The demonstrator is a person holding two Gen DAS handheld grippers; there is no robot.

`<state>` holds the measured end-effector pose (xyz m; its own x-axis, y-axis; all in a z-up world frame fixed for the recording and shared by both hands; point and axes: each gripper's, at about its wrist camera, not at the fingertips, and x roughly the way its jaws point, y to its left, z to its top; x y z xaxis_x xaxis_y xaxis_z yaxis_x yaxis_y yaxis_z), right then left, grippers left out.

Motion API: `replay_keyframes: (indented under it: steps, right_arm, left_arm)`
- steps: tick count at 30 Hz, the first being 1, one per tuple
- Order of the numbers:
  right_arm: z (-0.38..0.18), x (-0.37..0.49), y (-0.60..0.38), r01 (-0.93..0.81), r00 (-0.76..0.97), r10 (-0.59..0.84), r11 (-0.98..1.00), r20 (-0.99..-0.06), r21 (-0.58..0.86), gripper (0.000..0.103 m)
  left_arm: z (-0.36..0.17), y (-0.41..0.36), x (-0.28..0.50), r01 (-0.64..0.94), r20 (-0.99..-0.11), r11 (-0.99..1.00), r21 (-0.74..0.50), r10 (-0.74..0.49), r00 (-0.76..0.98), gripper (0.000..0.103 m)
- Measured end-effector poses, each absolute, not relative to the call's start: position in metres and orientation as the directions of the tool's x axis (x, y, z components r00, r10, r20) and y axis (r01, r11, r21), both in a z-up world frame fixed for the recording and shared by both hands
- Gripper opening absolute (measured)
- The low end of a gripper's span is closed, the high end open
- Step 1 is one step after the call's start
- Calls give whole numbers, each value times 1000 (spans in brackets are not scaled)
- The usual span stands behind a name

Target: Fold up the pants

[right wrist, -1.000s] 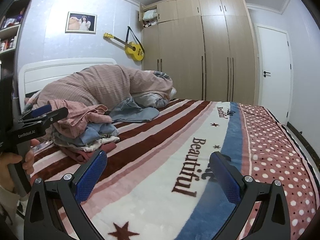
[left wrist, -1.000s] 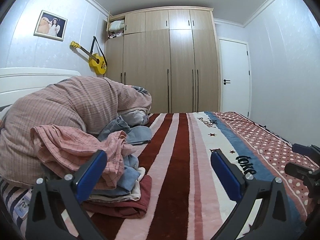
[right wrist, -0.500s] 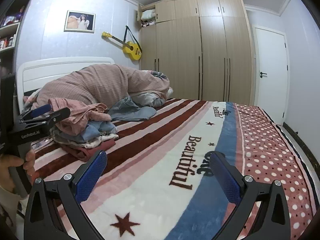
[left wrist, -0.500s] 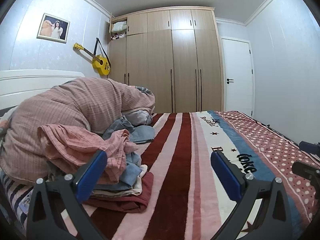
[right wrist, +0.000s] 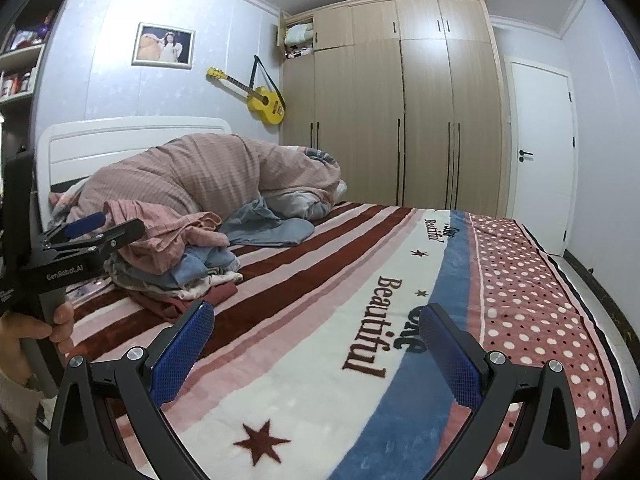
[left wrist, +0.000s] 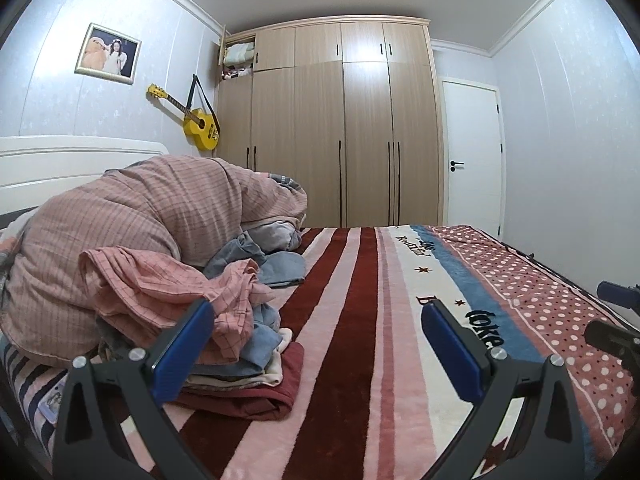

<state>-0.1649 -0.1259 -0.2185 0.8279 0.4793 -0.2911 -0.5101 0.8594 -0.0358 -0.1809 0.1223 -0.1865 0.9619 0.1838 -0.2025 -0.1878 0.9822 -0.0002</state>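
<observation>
A pile of clothes [left wrist: 224, 332] lies on the left side of the bed, with pink checked fabric on top, blue and cream pieces below and dark red at the bottom; it also shows in the right wrist view [right wrist: 180, 256]. Which piece is the pants I cannot tell. My left gripper [left wrist: 316, 344] is open and empty, its left finger just in front of the pile. My right gripper [right wrist: 316, 348] is open and empty above the striped blanket [right wrist: 320, 320]. The left gripper also shows from the side in the right wrist view [right wrist: 92, 228].
A bunched pink duvet [left wrist: 160, 216] lies by the white headboard [right wrist: 132, 140]. Blue-grey cloth [left wrist: 272, 264] lies beside it. A wardrobe [left wrist: 340, 128], a yellow guitar [left wrist: 200, 124] and a white door [left wrist: 472, 156] stand behind the bed. A shelf [right wrist: 20, 60] is at left.
Both grippers have shifted slightly; the left one has drawn a little nearer the clothes pile. Both stay open and empty.
</observation>
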Motion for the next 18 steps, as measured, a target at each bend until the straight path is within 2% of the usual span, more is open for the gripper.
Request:
replay_keyframes:
  steps: [18]
  right_arm:
    - [-203, -177, -125, -494, 841, 467, 869, -275, -35, 102]
  left_arm:
    - [-180, 125, -188, -172, -202, 985, -17, 165, 965, 102]
